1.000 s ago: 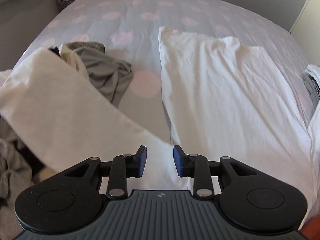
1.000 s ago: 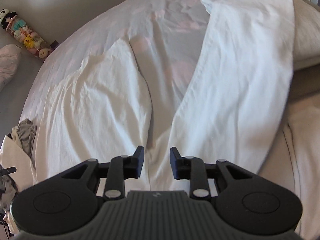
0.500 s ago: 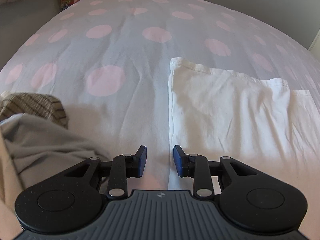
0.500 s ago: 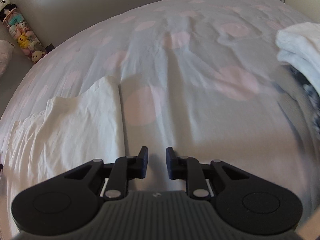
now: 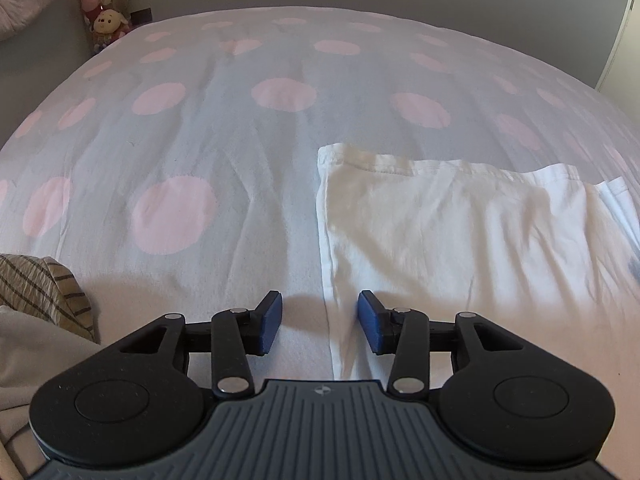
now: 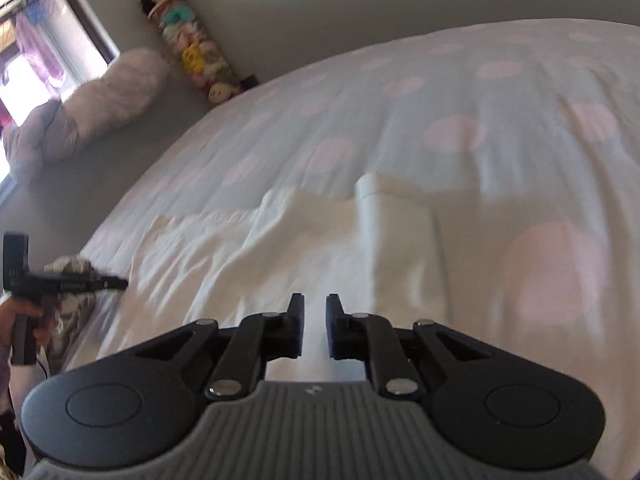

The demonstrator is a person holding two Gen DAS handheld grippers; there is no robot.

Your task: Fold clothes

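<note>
A white garment [image 5: 460,232] lies flat on the dotted bed cover [image 5: 280,92], folded along its near-left edge. My left gripper [image 5: 320,322] hovers low over that left edge. Its jaws are opening, the edge runs between the blue pads [image 5: 270,320], and they do not press on it. In the right wrist view the same garment [image 6: 304,248] spreads below my right gripper [image 6: 314,312]. Its jaws are closing to a narrow gap, with white cloth showing behind the gap; no pinch is visible. The left gripper [image 6: 116,282], held by a hand [image 6: 24,316], shows at the garment's left side.
A striped garment [image 5: 44,288] and pale grey cloth [image 5: 36,344] are heaped at the bed's near left. A column of plush toys [image 6: 192,48] stands against the wall at the far corner. A lilac pillow [image 6: 100,104] lies under a window [image 6: 36,44].
Both grippers came forward and down over the bed. The left jaws widened and the right jaws narrowed. The right view swung left, so the white garment now lies under it.
</note>
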